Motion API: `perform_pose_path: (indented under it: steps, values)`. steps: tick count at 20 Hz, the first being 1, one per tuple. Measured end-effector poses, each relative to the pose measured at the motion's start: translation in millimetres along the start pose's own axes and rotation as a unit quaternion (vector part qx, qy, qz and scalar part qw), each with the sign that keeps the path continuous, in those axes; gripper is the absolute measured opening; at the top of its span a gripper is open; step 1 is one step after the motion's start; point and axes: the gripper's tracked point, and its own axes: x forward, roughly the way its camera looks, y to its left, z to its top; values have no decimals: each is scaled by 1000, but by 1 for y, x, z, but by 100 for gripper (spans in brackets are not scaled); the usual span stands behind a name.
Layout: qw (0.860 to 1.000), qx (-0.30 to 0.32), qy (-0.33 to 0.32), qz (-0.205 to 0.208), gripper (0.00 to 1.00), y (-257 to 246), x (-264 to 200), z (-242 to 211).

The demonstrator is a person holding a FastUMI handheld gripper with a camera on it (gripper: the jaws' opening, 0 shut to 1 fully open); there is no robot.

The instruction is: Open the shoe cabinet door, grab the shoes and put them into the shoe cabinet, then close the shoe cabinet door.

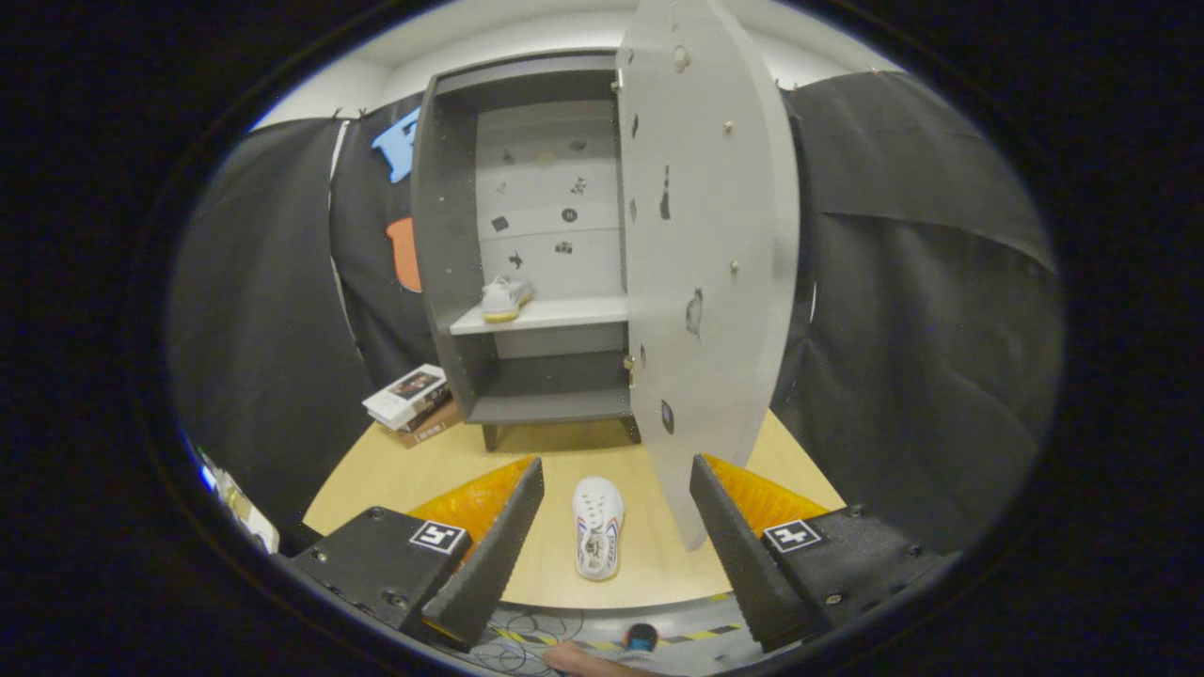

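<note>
A: From the gripper view, the gripper is hanging with its fingers spread wide apart, holding nothing — empty air and the floor are showing between them.

B: And the shoes?

A: One white shoe is lying on the wooden floor right between the fingers, toe pointing away, touching neither of them. The second shoe is sitting well beyond the fingers, on the middle shelf of the shoe cabinet, toward the shelf's left end.

B: How is the door standing?

A: The cabinet door is standing swung open, its edge coming toward us and its lower end dipping just ahead of the right finger. The cabinet's inside is showing — the back panel with small dark marks, and a lower compartment lying bare under the shelf.

B: Anything else around?

A: A stack of books is resting on the floor just left of the cabinet's foot, beyond the left finger. Nearer than the fingers, below the floor's edge, cables are trailing, and a person's hand is peeking in.
</note>
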Motion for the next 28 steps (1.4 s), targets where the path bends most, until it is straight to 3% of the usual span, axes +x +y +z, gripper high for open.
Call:
perform_pose_path:
  steps: [7, 13, 18, 23, 28]
  values:
    - [995, -15, 90, 28, 100, 39, 63, -87]
    - [980, -29, 190, 44, 100, 54, 132, -160]
    - [972, -10, 235, 17, 96, 46, 181, -190]
    - [956, 22, 292, -5, 67, 51, 210, -221]
    - [961, 23, 275, -23, 30, 47, 246, -228]
